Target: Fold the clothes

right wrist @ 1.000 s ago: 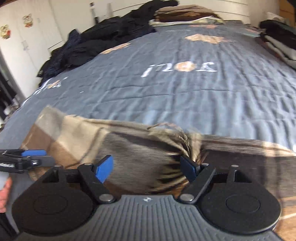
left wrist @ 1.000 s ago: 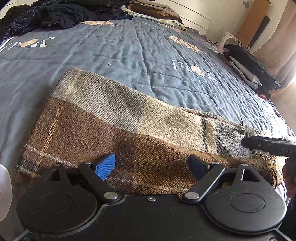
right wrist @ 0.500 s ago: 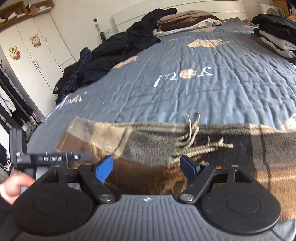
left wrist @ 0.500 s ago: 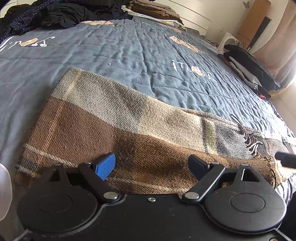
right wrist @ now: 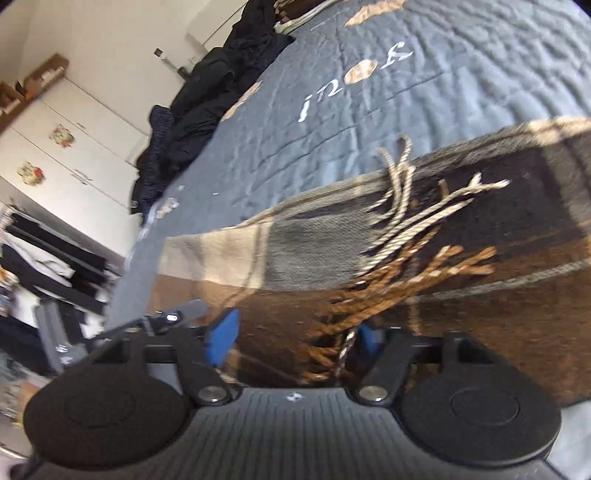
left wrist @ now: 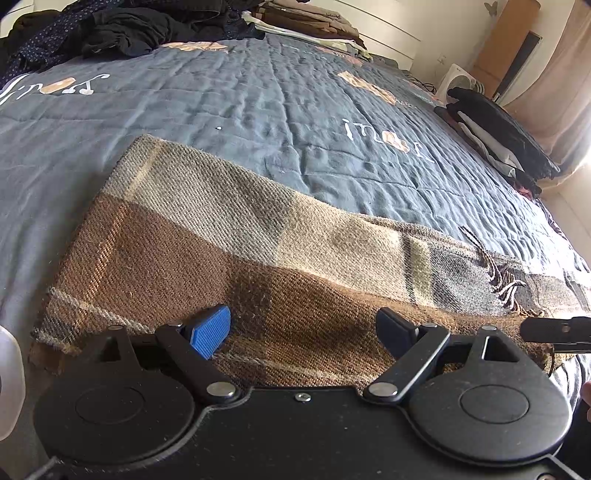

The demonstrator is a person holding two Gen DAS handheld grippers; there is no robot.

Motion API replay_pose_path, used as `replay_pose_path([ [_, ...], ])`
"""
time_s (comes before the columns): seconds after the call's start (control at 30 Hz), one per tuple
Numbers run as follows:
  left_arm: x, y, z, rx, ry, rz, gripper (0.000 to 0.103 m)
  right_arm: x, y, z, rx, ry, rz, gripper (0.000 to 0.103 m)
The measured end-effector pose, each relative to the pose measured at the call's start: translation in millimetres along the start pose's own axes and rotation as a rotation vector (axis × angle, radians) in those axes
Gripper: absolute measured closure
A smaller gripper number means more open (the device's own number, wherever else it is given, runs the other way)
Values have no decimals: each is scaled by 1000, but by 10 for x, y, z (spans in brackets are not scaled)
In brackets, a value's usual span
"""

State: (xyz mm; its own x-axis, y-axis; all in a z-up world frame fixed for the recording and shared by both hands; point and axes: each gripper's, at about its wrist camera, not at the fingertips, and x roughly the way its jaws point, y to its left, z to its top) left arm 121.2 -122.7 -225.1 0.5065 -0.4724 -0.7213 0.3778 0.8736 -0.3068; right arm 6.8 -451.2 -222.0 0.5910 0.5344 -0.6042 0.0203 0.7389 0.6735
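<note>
Two grippers work over a brown and beige plaid scarf [left wrist: 258, 258] that lies folded in a long band on a grey-blue quilt [left wrist: 258, 96] covering the bed. At nine o'clock in the left wrist view the scarf's folded end sits flat. The left gripper [left wrist: 306, 328], at six o'clock, hangs over the near brown edge with its jaws spread wide and nothing pinched between them. Toward three o'clock the scarf's fringe [left wrist: 498, 280] lies across the lower layer, and the tip of the right gripper [left wrist: 554, 330] shows at the frame edge. In the tilted, blurred right wrist view, that gripper [right wrist: 291, 339] has its jaws closing, with brown fringe strands [right wrist: 369, 306] between them; whether the pads already press them I cannot tell. Dark clothes [left wrist: 110, 33] are piled at eleven o'clock.
</note>
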Motion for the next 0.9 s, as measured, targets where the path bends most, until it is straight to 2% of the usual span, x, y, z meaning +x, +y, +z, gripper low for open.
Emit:
replay_pose_path([
  [0.03, -1, 3, 1, -1, 0, -1, 18, 11, 27, 12, -7, 6, -24, 90],
  [0.07, -2, 4, 2, -2, 0, -1, 18, 12, 60, 18, -20, 7, -43, 95],
  [0.23, -4, 7, 7, -7, -1, -4, 18, -217, 313, 102, -52, -49, -7, 95],
  [0.3, -3, 5, 7, -8, -1, -5, 18, -342, 399, 174, -61, -83, -29, 95],
  [0.37, 1, 4, 10, -8, -1, -5, 18, -428, 427, 253, -78, -94, -99, 94],
  [0.47, 1, 0, 12, -7, 1, -4, 18, -466, 293, 303, -160, -73, -285, 92],
  [0.53, -3, 1, 12, -7, 1, -4, 18, -494, 120, 303, -167, -49, -395, 91],
  [0.63, -4, 0, 9, -6, 1, -4, 17, -609, 19, 248, -169, -59, -428, 90],
  [0.67, -3, -2, 9, -4, 2, -4, 17, -636, 58, 224, -185, -64, -415, 84],
  [0.73, -2, -6, 7, 0, 2, -2, 17, -647, 215, 164, -236, -81, -355, 66],
  [0.77, -3, -6, 6, 0, 2, -2, 17, -638, 310, 137, -264, -91, -316, 51],
  [0.8, -3, -5, 8, 0, 2, -3, 17, -600, 432, 121, -295, -101, -271, 44],
  [0.9, -3, -2, 9, 1, 2, -4, 17, -383, 711, 110, -386, -118, -198, 36],
])
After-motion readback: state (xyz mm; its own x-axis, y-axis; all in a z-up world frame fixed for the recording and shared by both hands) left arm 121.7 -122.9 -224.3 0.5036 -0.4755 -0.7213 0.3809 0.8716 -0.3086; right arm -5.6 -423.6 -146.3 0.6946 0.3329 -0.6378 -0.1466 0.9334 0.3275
